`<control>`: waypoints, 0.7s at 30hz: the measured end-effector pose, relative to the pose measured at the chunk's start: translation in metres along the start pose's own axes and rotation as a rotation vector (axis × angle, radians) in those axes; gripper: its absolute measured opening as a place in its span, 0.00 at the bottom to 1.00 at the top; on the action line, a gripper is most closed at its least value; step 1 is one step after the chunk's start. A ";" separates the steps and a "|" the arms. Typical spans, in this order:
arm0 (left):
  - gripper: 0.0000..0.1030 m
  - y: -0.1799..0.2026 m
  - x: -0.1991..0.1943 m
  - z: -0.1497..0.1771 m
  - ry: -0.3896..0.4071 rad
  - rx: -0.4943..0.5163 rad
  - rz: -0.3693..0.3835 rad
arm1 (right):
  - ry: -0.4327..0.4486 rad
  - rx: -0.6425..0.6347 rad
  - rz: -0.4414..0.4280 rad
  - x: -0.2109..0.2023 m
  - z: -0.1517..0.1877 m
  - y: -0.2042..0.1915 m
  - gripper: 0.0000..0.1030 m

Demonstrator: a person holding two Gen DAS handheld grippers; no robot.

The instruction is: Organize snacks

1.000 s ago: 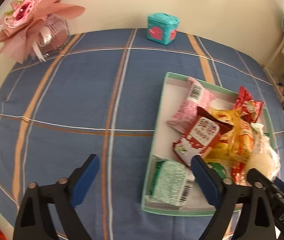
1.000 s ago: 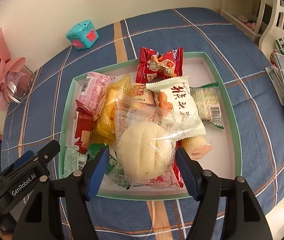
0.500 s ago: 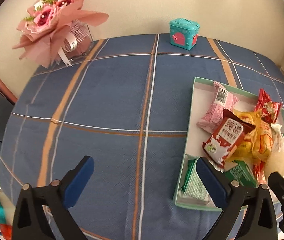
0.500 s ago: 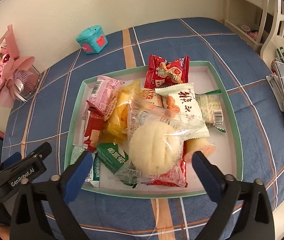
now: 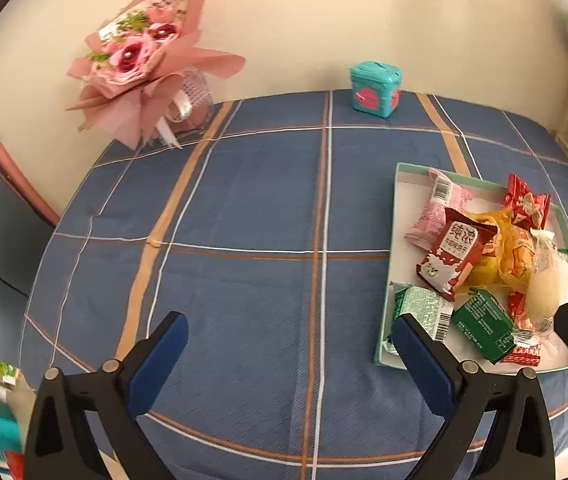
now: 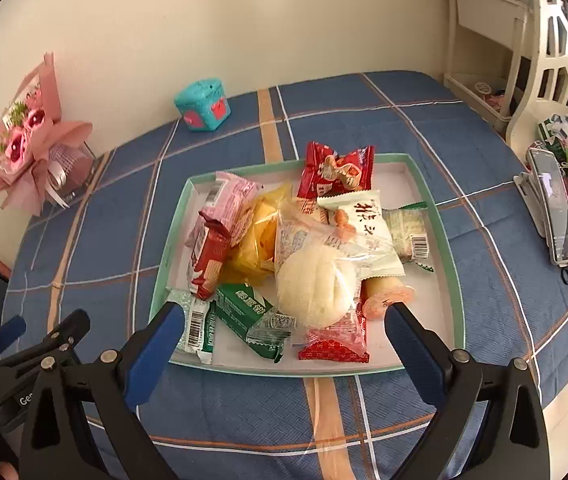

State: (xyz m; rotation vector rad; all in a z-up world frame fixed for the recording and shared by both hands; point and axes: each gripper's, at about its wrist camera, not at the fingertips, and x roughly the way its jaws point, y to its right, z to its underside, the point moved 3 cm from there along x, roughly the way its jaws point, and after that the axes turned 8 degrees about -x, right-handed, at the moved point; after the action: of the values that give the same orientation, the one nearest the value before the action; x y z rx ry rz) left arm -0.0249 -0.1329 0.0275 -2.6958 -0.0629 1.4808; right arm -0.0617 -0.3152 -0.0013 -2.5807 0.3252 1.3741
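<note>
Blue pads on our left tool (image 5: 290,354) stand wide apart with nothing between them, above the checked cloth on the bench (image 5: 243,208). One pad shows in front of the near left corner of the tray (image 5: 398,184) of snacks (image 5: 480,264).

From the right wrist, our right tool (image 6: 284,338) has just been opening and now gapes wide, holding nothing. The wrapped bun (image 6: 314,290) lies on the snack pile in the tray, free of both pads.
</note>
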 end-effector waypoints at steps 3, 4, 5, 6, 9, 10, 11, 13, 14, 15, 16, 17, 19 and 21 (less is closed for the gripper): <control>1.00 -0.008 -0.003 0.002 -0.002 -0.024 0.016 | 0.011 0.004 0.002 -0.005 0.000 0.001 0.97; 1.00 -0.011 -0.004 0.002 -0.004 -0.032 0.017 | 0.014 0.004 0.004 -0.006 0.000 0.001 0.97; 1.00 -0.012 -0.004 0.002 -0.005 -0.037 0.016 | 0.016 0.002 0.007 -0.007 0.000 0.001 0.97; 1.00 -0.014 -0.004 0.002 -0.005 -0.046 0.013 | 0.016 -0.001 0.010 -0.007 0.000 0.000 0.97; 1.00 -0.019 -0.004 -0.001 0.000 -0.063 0.008 | 0.015 -0.017 0.010 -0.007 0.000 -0.004 0.97; 1.00 -0.021 -0.005 -0.001 0.003 -0.068 0.008 | 0.015 -0.022 0.010 -0.007 0.000 -0.004 0.97; 1.00 -0.022 -0.005 -0.002 0.007 -0.071 0.008 | 0.015 -0.028 0.011 -0.007 0.000 -0.006 0.97; 1.00 -0.024 -0.006 -0.003 0.012 -0.077 0.008 | 0.015 -0.037 0.013 -0.007 0.000 -0.007 0.97; 1.00 -0.025 -0.007 -0.003 0.013 -0.080 0.008 | 0.015 -0.041 0.014 -0.007 0.000 -0.008 0.97; 1.00 -0.025 -0.006 -0.003 0.012 -0.081 0.009 | 0.014 -0.044 0.016 -0.006 0.000 -0.009 0.97; 1.00 -0.026 -0.006 -0.004 0.011 -0.082 0.010 | 0.013 -0.047 0.017 -0.006 0.000 -0.010 0.97; 1.00 -0.026 -0.005 -0.004 0.010 -0.082 0.010 | 0.012 -0.050 0.018 -0.005 0.000 -0.011 0.97; 1.00 -0.026 -0.006 -0.004 0.011 -0.082 0.007 | 0.010 -0.057 0.018 -0.005 0.000 -0.012 0.97; 1.00 -0.026 -0.006 -0.005 0.014 -0.079 0.008 | 0.009 -0.061 0.018 -0.004 0.000 -0.013 0.97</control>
State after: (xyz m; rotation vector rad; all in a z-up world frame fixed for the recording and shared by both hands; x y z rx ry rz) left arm -0.0246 -0.1078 0.0374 -2.7707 -0.1124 1.4917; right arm -0.0603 -0.3024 0.0032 -2.6399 0.3130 1.4004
